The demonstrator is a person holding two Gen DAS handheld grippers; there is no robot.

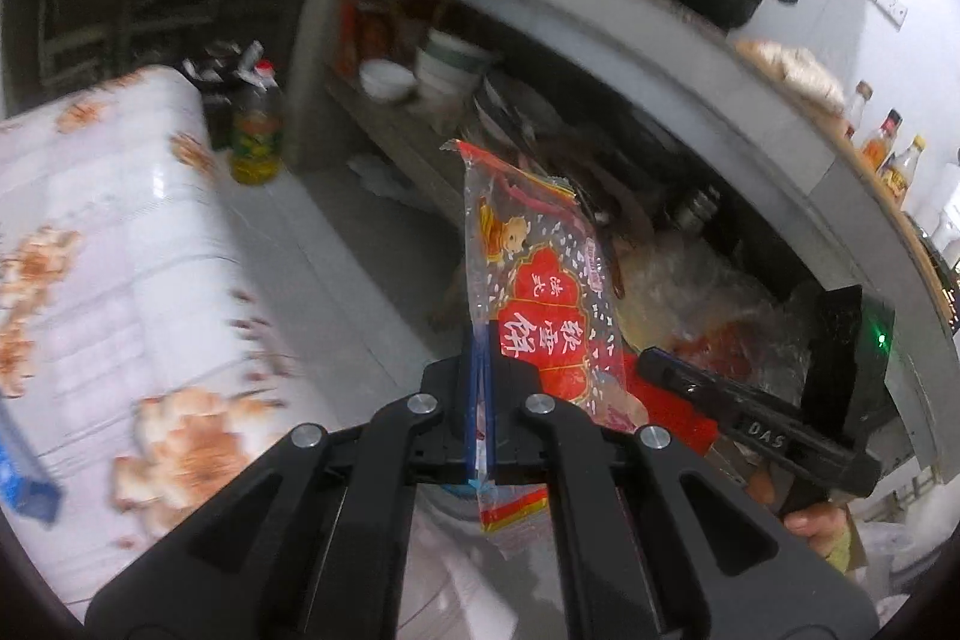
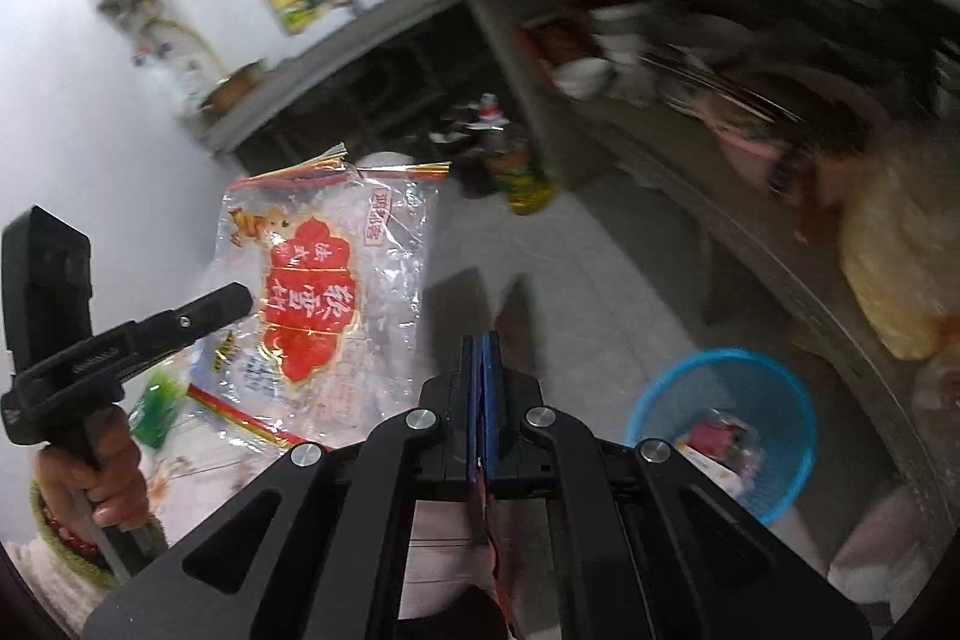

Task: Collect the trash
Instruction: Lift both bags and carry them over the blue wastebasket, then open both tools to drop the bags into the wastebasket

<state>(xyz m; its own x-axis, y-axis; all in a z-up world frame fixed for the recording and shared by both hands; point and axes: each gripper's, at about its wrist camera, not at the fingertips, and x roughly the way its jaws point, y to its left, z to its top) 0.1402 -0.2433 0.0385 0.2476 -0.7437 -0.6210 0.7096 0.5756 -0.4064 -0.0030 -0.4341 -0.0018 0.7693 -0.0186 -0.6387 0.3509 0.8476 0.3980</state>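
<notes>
While both grippers carry trash, you are in the transport step; your left gripper has its jaws clenched on a clear-and-red snack wrapper held up in the air; your right gripper pinches a thin red scrap. Next, I judge, bring both over the blue mesh bin on the floor and release; it already holds a few wrappers.

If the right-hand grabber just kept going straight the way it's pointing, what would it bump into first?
Probably the pale tiled floor. The right gripper points downward across open floor, with the blue basket off to its right and the snack wrapper to its left. Depth is hard to judge in this blurred view.
</notes>
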